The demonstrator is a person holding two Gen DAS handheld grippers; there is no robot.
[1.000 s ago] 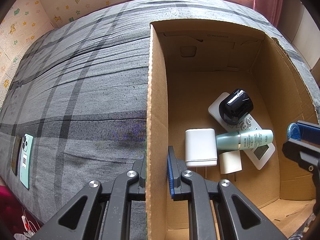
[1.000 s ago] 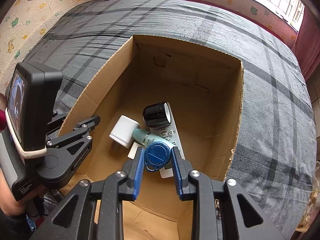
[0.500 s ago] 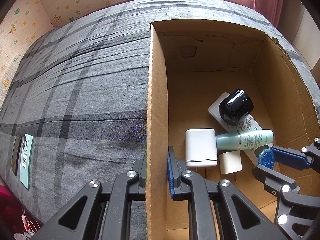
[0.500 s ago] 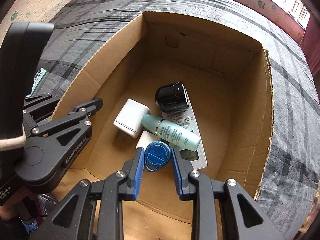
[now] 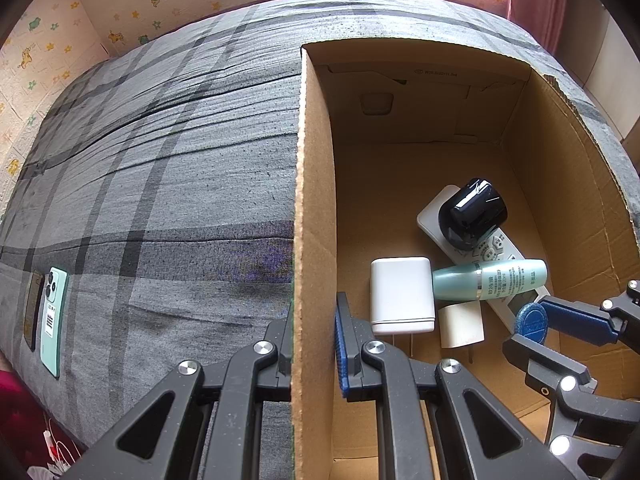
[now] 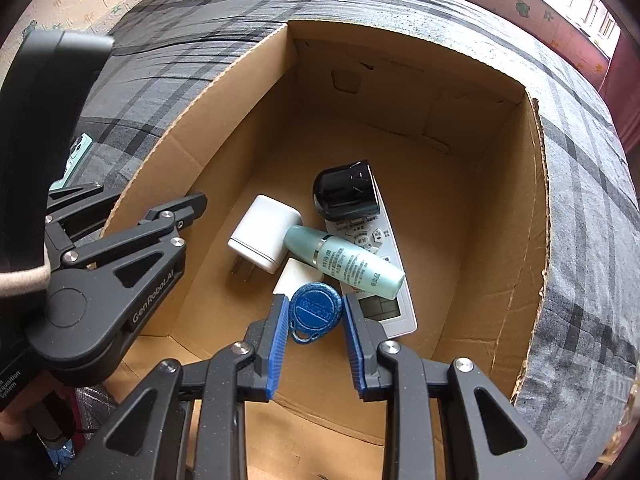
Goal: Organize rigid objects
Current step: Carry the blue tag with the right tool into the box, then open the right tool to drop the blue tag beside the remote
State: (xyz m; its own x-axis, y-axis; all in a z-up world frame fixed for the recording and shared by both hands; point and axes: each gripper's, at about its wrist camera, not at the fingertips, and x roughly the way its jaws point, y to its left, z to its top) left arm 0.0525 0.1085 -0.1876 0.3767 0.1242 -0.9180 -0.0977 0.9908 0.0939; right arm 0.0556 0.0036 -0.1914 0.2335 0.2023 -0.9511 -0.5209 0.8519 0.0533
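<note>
My right gripper (image 6: 314,320) is shut on a blue key fob (image 6: 315,314) and holds it low inside the cardboard box (image 6: 532,208), just above the floor near the front. The fob also shows in the left wrist view (image 5: 531,323). In the box lie a white charger (image 6: 264,238), a teal bottle (image 6: 344,260), a black cylinder (image 6: 346,194) and a white remote (image 6: 384,280). My left gripper (image 5: 312,344) is shut on the box's left wall (image 5: 314,208), one finger inside and one outside.
The box stands on a grey plaid bed cover (image 5: 160,184). Two phones, one mint green (image 5: 54,314) and one dark (image 5: 33,308), lie at the cover's left edge. A papered wall (image 5: 120,4) runs behind the bed.
My right gripper has come down into the box with the blue fob, from above the rim to near the floor. My left gripper has kept its hold on the wall.
</note>
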